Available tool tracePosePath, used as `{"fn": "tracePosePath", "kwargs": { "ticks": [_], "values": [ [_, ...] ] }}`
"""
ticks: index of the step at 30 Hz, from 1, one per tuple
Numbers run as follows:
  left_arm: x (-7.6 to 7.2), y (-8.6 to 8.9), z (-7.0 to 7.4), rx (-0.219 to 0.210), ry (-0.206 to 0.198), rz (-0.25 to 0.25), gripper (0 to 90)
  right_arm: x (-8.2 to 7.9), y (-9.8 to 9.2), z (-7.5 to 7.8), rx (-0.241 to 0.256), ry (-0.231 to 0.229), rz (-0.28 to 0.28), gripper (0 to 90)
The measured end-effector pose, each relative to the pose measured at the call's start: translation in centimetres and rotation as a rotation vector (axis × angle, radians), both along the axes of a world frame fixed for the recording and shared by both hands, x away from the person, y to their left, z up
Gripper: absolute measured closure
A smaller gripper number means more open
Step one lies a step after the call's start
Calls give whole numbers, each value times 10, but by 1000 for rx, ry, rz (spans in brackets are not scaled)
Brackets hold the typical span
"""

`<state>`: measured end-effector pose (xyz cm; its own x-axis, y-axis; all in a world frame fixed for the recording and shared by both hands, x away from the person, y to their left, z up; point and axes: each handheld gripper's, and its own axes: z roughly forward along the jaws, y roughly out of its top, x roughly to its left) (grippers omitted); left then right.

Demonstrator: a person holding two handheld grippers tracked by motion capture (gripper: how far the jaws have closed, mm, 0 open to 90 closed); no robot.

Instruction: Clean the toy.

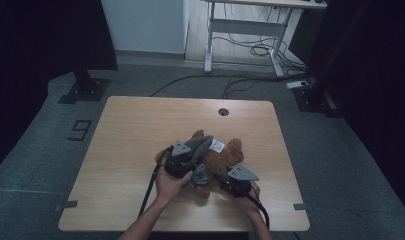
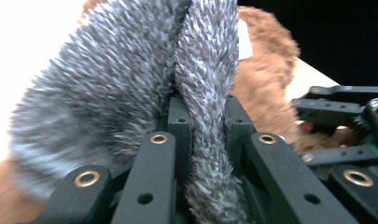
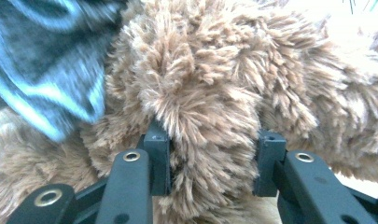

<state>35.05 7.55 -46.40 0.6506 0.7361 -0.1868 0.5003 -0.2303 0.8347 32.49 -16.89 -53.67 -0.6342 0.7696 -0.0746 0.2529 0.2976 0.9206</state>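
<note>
Your hands and both grippers cover much of the brown furry plush bear (image 1: 221, 159) in the high view, so you cannot make out its face or limbs. The small white tag (image 1: 217, 146) is too small to read. In the right gripper view the grey fuzzy cloth (image 3: 42, 70) is blurred and cut off by the left edge.

Black grippers (image 1: 182, 162), brass-ringed screw holes, grey triangular plates.

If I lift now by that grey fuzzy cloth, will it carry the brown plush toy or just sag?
Probably sag: the grey cloth folds limply where the left gripper pinches it. The plush toy looks soft and light; its pile bulges between the right gripper jaws, so it should squash, not slip.
</note>
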Motion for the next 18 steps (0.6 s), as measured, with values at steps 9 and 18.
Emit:
{"fn": "tracePosePath", "kwargs": {
  "ticks": [9,18],
  "values": [
    [-5,77,-5,-69,32,114,769,0,-1,0,9,4,0,587],
    [-2,117,-19,-76,94,195,769,-1,-1,-1,13,0,-4,586]
  ]
}}
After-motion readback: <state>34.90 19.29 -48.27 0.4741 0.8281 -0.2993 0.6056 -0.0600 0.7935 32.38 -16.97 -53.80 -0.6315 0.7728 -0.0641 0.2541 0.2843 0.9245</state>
